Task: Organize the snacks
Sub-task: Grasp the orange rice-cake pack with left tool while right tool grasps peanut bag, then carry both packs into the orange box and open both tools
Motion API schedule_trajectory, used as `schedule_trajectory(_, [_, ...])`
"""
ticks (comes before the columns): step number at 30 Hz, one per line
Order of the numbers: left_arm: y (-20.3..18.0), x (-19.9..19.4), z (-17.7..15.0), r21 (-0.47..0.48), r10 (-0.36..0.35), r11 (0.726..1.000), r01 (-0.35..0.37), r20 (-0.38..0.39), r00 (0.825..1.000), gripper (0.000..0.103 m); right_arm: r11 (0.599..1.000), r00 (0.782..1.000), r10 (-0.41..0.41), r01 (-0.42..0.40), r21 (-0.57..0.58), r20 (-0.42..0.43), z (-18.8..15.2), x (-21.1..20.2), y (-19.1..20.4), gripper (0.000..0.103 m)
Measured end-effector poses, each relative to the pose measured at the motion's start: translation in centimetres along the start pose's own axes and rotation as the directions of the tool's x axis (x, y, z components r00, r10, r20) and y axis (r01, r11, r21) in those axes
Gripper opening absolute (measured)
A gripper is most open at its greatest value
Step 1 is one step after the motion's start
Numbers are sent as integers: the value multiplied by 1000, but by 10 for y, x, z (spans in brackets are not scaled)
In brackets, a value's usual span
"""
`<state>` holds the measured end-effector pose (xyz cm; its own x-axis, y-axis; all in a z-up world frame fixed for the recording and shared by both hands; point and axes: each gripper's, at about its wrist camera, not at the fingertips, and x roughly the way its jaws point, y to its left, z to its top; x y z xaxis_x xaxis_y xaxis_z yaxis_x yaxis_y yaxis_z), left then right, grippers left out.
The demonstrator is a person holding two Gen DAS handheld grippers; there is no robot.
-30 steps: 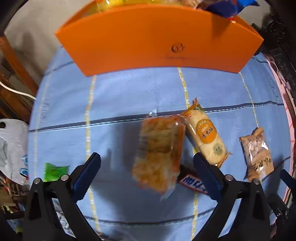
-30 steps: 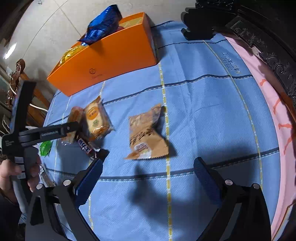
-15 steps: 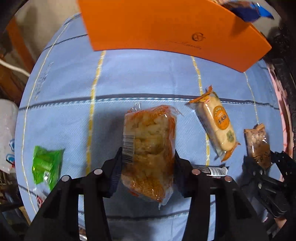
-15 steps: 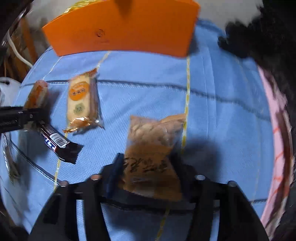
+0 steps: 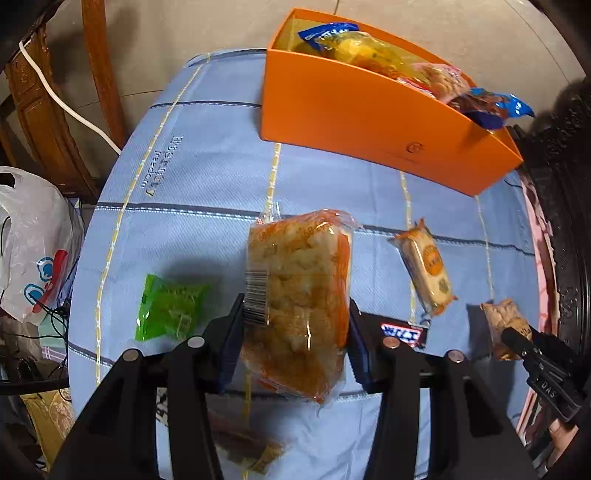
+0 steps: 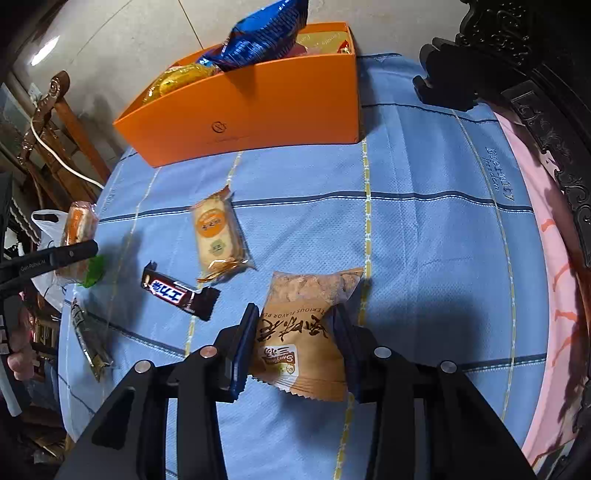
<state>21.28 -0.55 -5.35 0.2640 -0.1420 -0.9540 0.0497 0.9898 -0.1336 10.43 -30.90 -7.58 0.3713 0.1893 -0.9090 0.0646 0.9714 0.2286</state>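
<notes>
Both wrist views look down, near (shared: orange box (image 5: 369, 122), tablecloth (image 6: 424, 229)).

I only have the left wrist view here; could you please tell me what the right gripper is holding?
Observer: The right gripper is shut on a tan peanut packet, pinched at its middle.
Operator: Thank you. Is the whole chocolate bar free of other snacks?
Observer: Yes, the chocolate bar lies alone on the blue tablecloth, touching no other snack.
Operator: And what stands tallest in the orange box?
Observer: A blue foil bag sticks up well above the rim of the orange box.
</notes>
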Motion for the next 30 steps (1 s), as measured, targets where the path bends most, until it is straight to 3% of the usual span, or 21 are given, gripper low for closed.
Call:
schedule_trajectory(10, [-6, 1, -25, 37, 0, 999, 2, -39, 999, 48, 991, 981, -101, 84, -107, -165, -39, 44, 13, 44])
schedule_trajectory(17, [-13, 3, -31, 59, 1, 998, 2, -55, 999, 48, 967, 966, -184, 146, -207, -179, -38, 50, 30, 43])
schedule_trajectory(19, [-18, 4, -34, 67, -6, 998, 10, -60, 998, 48, 985, 976, -131, 107, -137, -175, -36, 44, 25, 38])
schedule_trajectory(23, [-31, 1, -39, 105, -23, 994, 30, -58, 998, 48, 993, 983, 91, -77, 90, -157, -26, 28, 1, 38])
schedule_trajectory(26, [-35, -6, -34, 118, -27, 993, 31, -37, 999, 48, 981, 983, 158, -145, 128, -97, -14, 9, -1, 38])
schedule_trajectory(30, [-38, -22, -16, 132, -45, 990, 44, 5, 999, 48, 981, 984, 176, -175, 86, 4, 15, -24, 11, 38])
